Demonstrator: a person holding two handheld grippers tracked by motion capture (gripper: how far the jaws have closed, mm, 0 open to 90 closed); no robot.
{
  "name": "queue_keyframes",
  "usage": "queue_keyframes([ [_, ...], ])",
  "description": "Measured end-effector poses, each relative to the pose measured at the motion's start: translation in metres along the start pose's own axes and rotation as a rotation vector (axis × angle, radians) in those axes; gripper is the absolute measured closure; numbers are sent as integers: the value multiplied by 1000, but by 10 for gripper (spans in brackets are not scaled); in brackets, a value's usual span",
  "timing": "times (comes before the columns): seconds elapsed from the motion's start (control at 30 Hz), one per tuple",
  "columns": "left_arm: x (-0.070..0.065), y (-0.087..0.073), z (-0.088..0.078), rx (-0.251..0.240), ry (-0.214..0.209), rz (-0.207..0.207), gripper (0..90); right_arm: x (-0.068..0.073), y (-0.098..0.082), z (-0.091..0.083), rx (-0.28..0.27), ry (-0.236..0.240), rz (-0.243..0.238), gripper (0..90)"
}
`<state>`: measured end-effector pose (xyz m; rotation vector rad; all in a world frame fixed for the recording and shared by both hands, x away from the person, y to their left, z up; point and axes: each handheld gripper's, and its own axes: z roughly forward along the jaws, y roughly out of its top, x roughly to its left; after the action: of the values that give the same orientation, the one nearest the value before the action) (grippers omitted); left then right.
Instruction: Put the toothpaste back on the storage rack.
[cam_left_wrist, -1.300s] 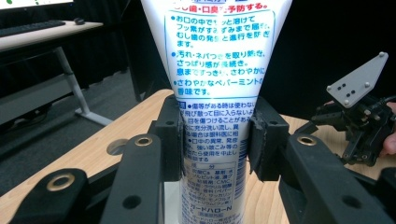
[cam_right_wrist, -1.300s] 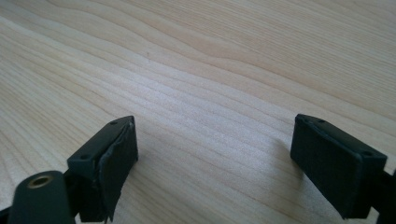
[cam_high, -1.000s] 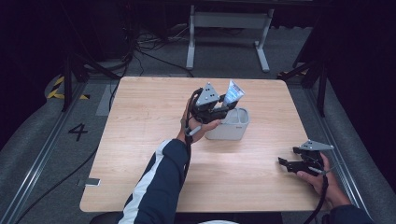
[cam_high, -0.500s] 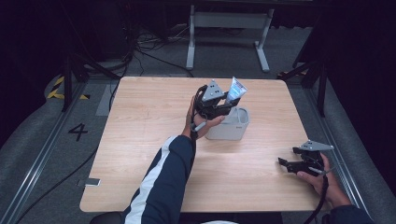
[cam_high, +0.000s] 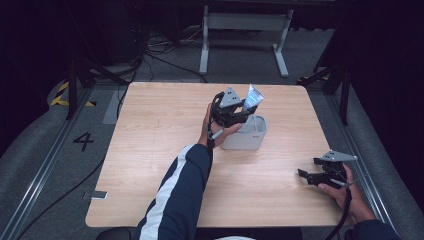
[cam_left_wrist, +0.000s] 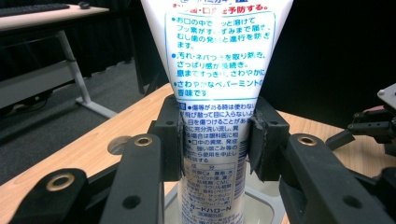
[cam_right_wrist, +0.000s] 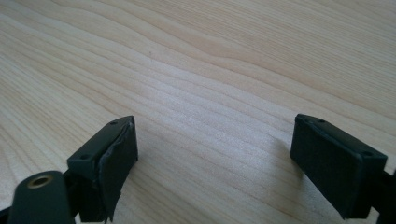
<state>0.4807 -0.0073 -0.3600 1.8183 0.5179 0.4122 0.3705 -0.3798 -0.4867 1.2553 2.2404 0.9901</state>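
Note:
A white toothpaste tube (cam_left_wrist: 215, 88) with blue print stands upright between my left gripper's (cam_left_wrist: 214, 140) pads, which press on its sides. In the high view that left gripper (cam_high: 239, 116) holds the tube (cam_high: 252, 98) over a white square holder (cam_high: 245, 136) in the middle of the table, the tube's lower end down inside it. My right gripper (cam_high: 306, 175) rests low near the table's right front edge, jaws wide apart. In the right gripper view its gripper (cam_right_wrist: 224, 158) has only bare wood between the pads.
The wooden table (cam_high: 150, 150) has free room on its left half and front. A metal desk frame (cam_high: 240, 35) stands on the grey floor beyond the far edge. Rails run along both sides of the table.
My left hand has carried the tube a little to the right and down, so its lower end now sits in the holder. The right hand has kept still.

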Motion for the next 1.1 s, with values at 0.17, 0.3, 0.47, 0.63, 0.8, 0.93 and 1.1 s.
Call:
queue_keyframes([
  [0.17, 2, -4, 5, 18, -3, -4, 625, 0, 0, 0, 0, 0, 0, 150],
  [0.3, 3, -8, 8, 26, -4, -8, 624, 0, 0, 0, 0, 0, 0, 150],
  [0.47, 3, -14, 10, 58, -7, -9, 623, 0, 0, 0, 0, 2, -2, 150],
  [0.63, 3, -18, 10, 83, 11, -9, 621, 0, 0, 0, 0, 2, -2, 150],
  [0.8, 3, -22, 9, 107, 14, 2, 619, 0, 0, 0, 0, 2, -2, 150],
  [0.93, 4, -24, 7, 119, 19, 2, 619, 0, 0, 0, 0, 2, -2, 150],
  [1.1, 4, -28, 7, 139, 25, 9, 616, 0, 0, 0, -1, 2, -2, 150],
])
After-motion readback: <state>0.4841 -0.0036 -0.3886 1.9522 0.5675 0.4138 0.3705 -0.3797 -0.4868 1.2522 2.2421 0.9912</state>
